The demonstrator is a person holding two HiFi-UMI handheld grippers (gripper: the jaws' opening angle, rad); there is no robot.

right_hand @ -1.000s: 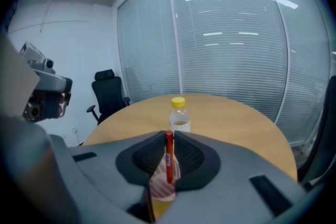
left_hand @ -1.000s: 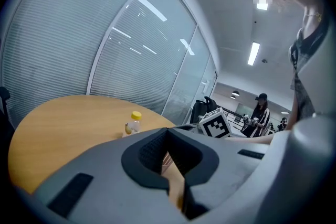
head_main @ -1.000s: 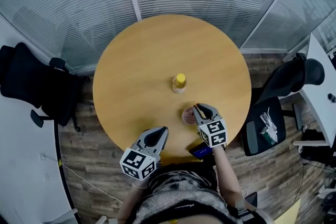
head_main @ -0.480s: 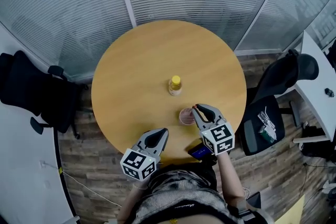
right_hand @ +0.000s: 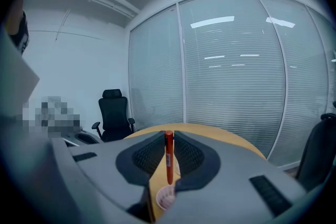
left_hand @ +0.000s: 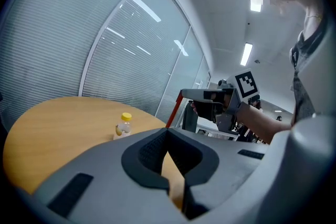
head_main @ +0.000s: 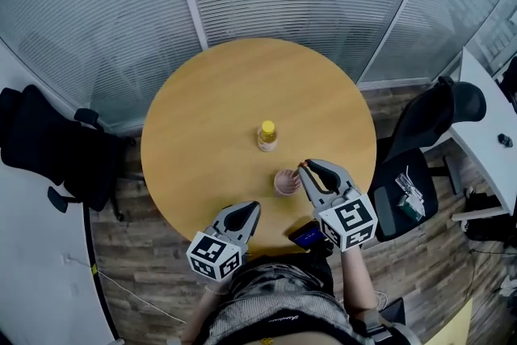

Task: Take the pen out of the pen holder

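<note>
A red pen point(right_hand: 168, 157) stands upright between the pads of my right gripper point(right_hand: 168, 136), which is shut on it. Its lower end hangs just above the pink pen holder point(right_hand: 166, 198). In the head view the right gripper point(head_main: 304, 167) is beside and above the pen holder point(head_main: 285, 182) near the table's front edge. The left gripper view shows the pen point(left_hand: 174, 114) slanting down from the right gripper point(left_hand: 186, 95). My left gripper point(head_main: 250, 208) hovers at the front edge, its tips together and holding nothing.
A small bottle with a yellow cap point(head_main: 266, 135) stands mid-table on the round wooden table point(head_main: 210, 117). A dark phone point(head_main: 308, 234) lies at the front edge. Black office chairs point(head_main: 48, 141) point(head_main: 436, 121) stand left and right, with glass walls behind.
My right gripper has risen with the red pen, lifting it up out of the pink holder. The left gripper has stayed where it was.
</note>
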